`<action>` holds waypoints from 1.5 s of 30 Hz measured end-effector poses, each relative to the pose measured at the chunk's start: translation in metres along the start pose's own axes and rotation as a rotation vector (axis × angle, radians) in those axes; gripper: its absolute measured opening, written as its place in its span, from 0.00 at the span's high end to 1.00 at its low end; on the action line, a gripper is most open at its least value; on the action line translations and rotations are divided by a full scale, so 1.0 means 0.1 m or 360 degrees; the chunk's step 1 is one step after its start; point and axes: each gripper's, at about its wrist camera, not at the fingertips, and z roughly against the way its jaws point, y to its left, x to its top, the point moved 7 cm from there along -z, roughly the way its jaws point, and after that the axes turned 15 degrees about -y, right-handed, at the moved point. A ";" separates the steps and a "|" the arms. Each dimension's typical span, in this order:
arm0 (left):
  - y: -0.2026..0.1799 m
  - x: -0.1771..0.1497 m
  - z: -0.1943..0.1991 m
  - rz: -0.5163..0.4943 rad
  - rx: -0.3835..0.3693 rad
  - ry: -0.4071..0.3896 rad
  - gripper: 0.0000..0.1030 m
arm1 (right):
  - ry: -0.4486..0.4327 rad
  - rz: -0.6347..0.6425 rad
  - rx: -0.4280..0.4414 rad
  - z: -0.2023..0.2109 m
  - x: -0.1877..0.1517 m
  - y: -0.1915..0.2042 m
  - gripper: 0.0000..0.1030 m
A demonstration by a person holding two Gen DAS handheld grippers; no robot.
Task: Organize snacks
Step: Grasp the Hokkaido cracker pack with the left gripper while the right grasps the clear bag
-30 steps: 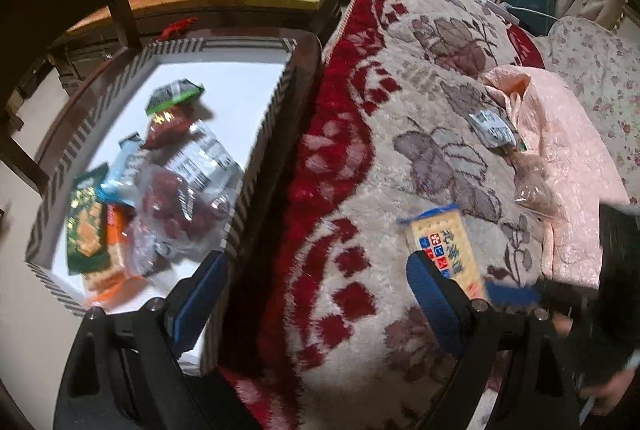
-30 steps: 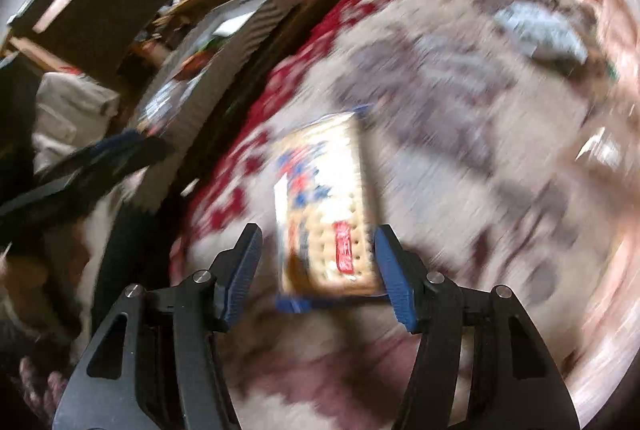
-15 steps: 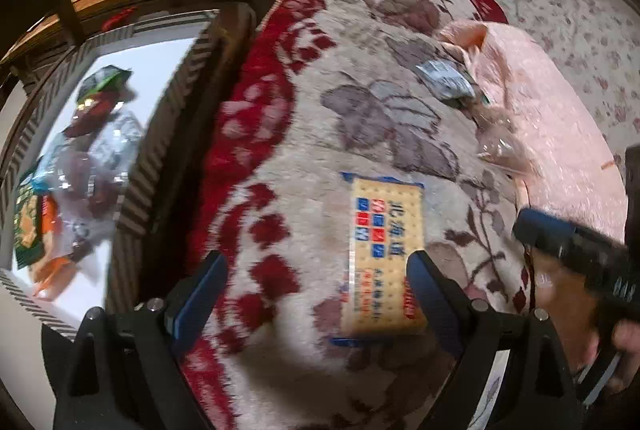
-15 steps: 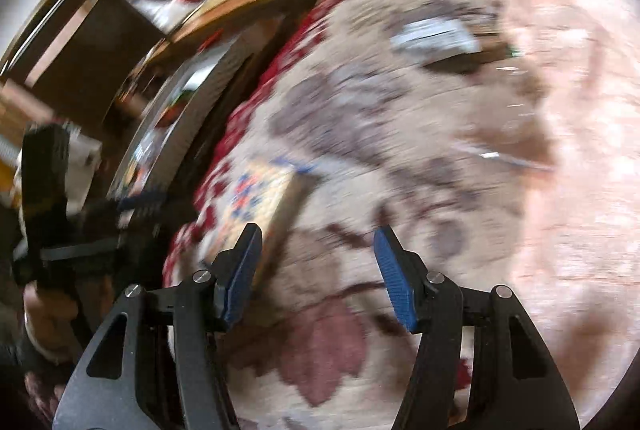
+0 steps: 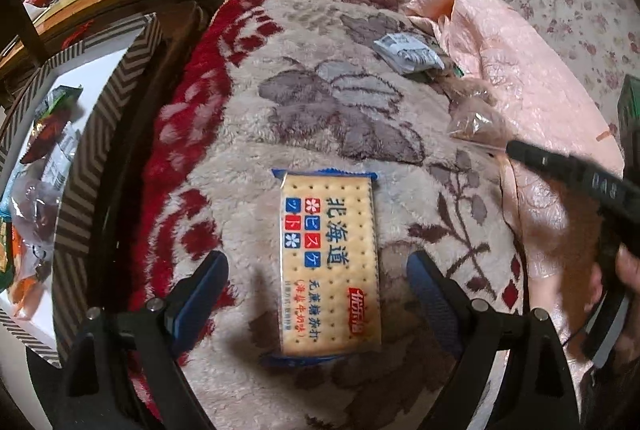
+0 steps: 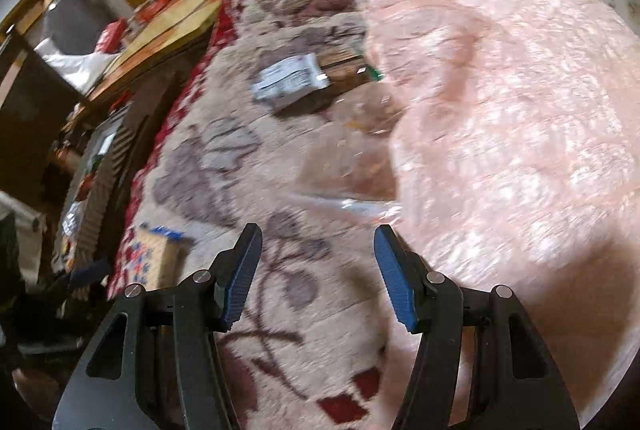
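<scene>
1 cracker packet (image 5: 329,262) between the open left jaws; right jaws open, empty; 1 grey packet (image 5: 408,52).

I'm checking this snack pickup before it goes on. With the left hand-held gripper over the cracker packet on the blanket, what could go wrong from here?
1. The cracker packet lies flat on the plush blanket; the open left hand-held gripper may snag pile or slide over the thin pack.
2. Squeezing could crack the crackers.
3. The right hand-held gripper, open and empty, heads for the clear bag at the pink quilt edge; it could pinch quilt along with film.
</scene>
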 end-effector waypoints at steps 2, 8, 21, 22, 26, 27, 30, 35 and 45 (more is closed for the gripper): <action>0.01 -0.01 -0.03 0.0004 0.0008 0.0006 0.11 | -0.0025 -0.0022 -0.0024 -0.01 0.06 -0.07 0.43; -0.01 -0.02 -0.09 0.0003 0.0013 0.0022 0.11 | -0.0041 -0.0033 -0.0057 -0.20 0.27 -0.09 0.42; -0.04 -0.09 -0.28 -0.0001 0.0034 0.0080 0.11 | 0.0027 0.0019 -0.0113 -0.58 0.30 -0.04 0.42; -0.04 -0.09 -0.30 -0.0003 0.0039 0.0090 0.11 | 0.0035 0.0023 -0.0114 -0.59 0.29 -0.04 0.42; -0.05 -0.09 -0.35 -0.0021 0.0058 0.0094 0.11 | 0.0049 0.0030 -0.0113 -0.65 0.27 -0.04 0.42; -0.05 -0.09 -0.36 -0.0029 0.0065 0.0095 0.11 | 0.0050 0.0029 -0.0109 -0.66 0.27 -0.04 0.42; -0.05 -0.09 -0.38 -0.0032 0.0078 0.0096 0.10 | 0.0051 0.0020 -0.0098 -0.69 0.26 -0.04 0.42; -0.07 -0.11 -0.41 -0.0067 0.0090 0.0092 0.04 | 0.0059 0.0025 -0.0094 -0.74 0.28 -0.02 0.42; -0.12 -0.13 -0.48 -0.0096 0.0069 0.0113 0.00 | 0.0037 0.0056 -0.0059 -0.78 0.28 0.00 0.49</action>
